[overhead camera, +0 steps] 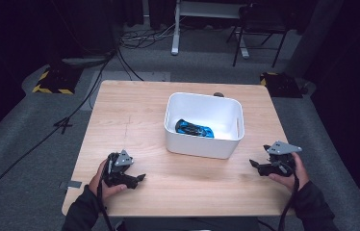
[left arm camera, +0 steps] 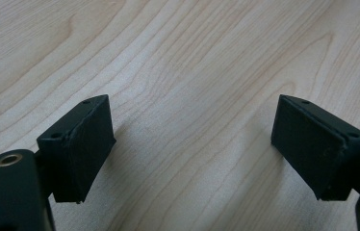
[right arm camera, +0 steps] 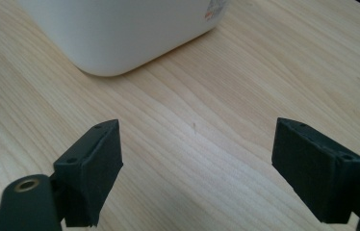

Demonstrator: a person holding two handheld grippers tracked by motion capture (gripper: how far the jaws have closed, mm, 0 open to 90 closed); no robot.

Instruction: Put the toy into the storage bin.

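On table (overhead camera: 135, 120): both grippers, left (overhead camera: 139, 178), right (overhead camera: 253, 163), jaws wide, empty; blue toy car (overhead camera: 195, 128) in white bin (overhead camera: 202, 144); likely approach from above.

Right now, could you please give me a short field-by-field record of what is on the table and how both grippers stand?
table: light wood
bin: white, right of centre
bin contents: blue and black toy car
left gripper: jaws apart, holding nothing, over bare wood near the front edge
right gripper: jaws apart, holding nothing, aimed toward a bin corner
contact: neither gripper touches the bin
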